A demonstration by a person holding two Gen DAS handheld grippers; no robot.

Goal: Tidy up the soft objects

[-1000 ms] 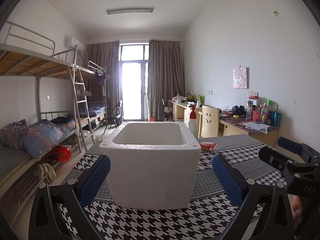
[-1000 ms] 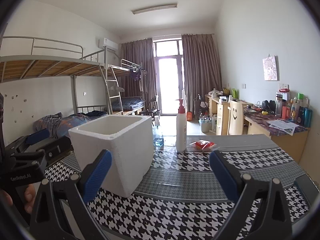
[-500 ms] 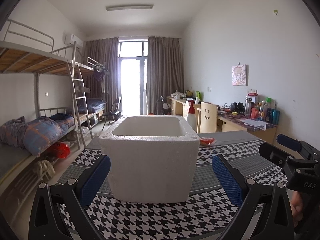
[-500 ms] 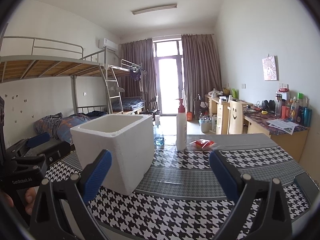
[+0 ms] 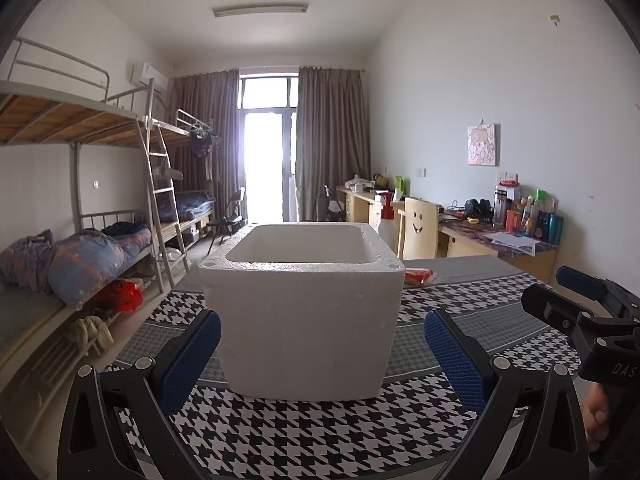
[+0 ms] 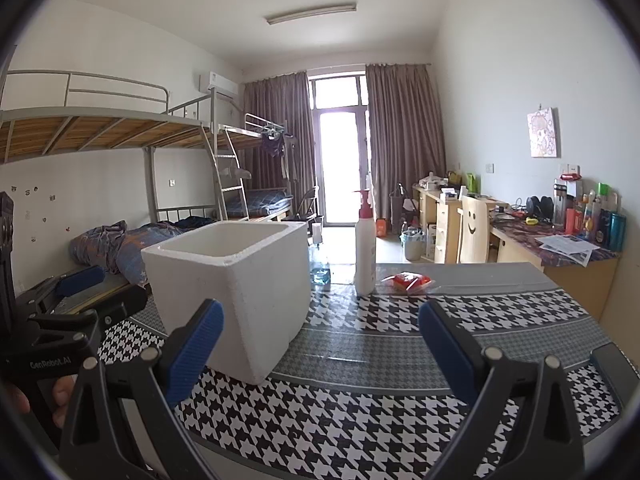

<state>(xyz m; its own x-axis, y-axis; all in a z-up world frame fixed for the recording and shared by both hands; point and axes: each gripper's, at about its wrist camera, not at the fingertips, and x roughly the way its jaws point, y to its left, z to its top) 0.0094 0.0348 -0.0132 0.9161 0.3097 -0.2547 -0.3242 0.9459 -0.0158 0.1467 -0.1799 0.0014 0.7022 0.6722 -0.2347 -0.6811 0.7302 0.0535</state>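
Observation:
A white foam box (image 5: 304, 308) stands open-topped on the houndstooth tablecloth (image 5: 320, 440); its inside is hidden. It also shows in the right wrist view (image 6: 236, 292). My left gripper (image 5: 320, 356) is open and empty, its blue pads either side of the box front, a little short of it. My right gripper (image 6: 320, 348) is open and empty, to the right of the box. A red soft packet (image 6: 406, 281) lies at the far side of the table, and shows in the left wrist view (image 5: 418, 277) behind the box.
A white pump bottle (image 6: 365, 248) stands beside the packet. A small blue-tinted glass (image 6: 321, 274) stands behind the box. Bunk beds (image 6: 120, 184) line the left wall, desks (image 6: 560, 248) and a chair (image 6: 472, 232) the right.
Both cameras have tilted slightly, so the box sits a little lower in the left view. Both grippers stay open and empty.

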